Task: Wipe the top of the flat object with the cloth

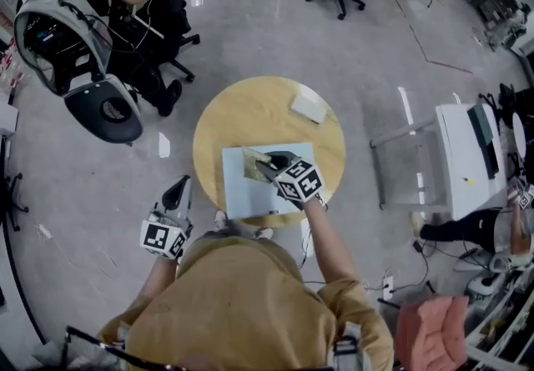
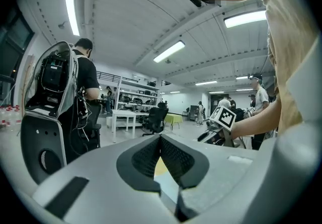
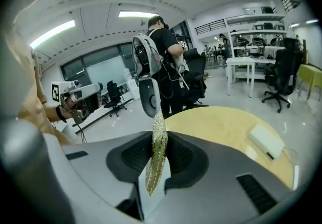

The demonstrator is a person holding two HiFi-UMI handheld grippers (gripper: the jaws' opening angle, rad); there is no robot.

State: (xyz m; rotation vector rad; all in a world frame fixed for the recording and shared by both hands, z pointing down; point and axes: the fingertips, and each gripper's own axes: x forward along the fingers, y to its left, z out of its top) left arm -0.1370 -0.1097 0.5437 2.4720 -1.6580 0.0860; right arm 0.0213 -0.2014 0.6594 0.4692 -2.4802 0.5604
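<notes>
A light-blue flat board (image 1: 250,194) lies on the near side of the round yellow table (image 1: 242,115). A yellow-green cloth (image 1: 252,162) rests on the board's far-left corner. My right gripper (image 1: 269,164) is over that corner, shut on the cloth (image 3: 157,155), which stands pinched between the jaws in the right gripper view. My left gripper (image 1: 177,192) hangs off the table's left edge, above the floor. Its jaws meet with nothing between them (image 2: 161,160).
A small white block (image 1: 309,105) lies at the table's far right. A person with a backpack rig (image 1: 62,23) and a dark office chair stand at the far left. A white cabinet (image 1: 467,157) is to the right, and a pink cushion (image 1: 430,323) at the near right.
</notes>
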